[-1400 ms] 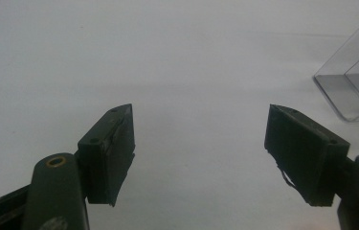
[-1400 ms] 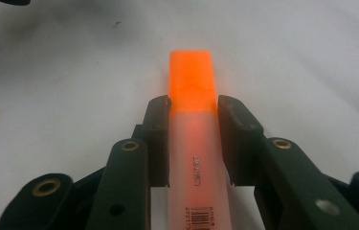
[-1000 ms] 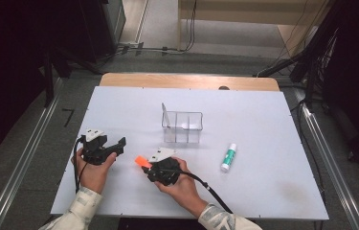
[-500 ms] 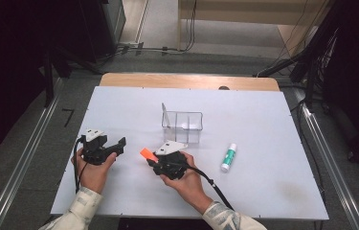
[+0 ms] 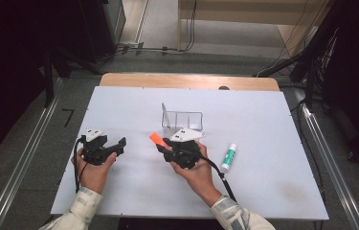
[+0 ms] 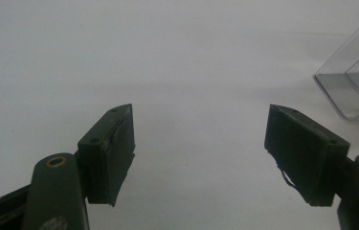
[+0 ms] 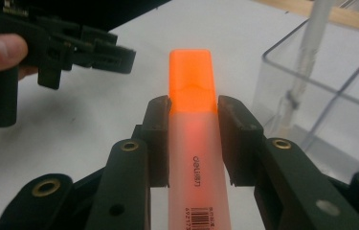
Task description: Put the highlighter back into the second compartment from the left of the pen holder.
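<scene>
The right gripper [image 5: 163, 145] has its jaws clamped on an orange highlighter [image 7: 194, 120], held above the bench [image 5: 273, 120] just in front of the clear box [image 5: 183, 120], near the bench's middle. The left gripper [image 6: 201, 143] sits toward the bench's left edge, jaws wide apart with nothing between them. A glue stick [image 5: 228, 157] lies toward the right edge.

The high view looked forward and down from above the person's side, taking in the whole tabletop [image 5: 273, 143]. Each gripper view sat close behind its own fingers, low over the white surface. Both showed the clear box [image 6: 354, 81], which the high view also caught mid-table [image 5: 183, 120].
</scene>
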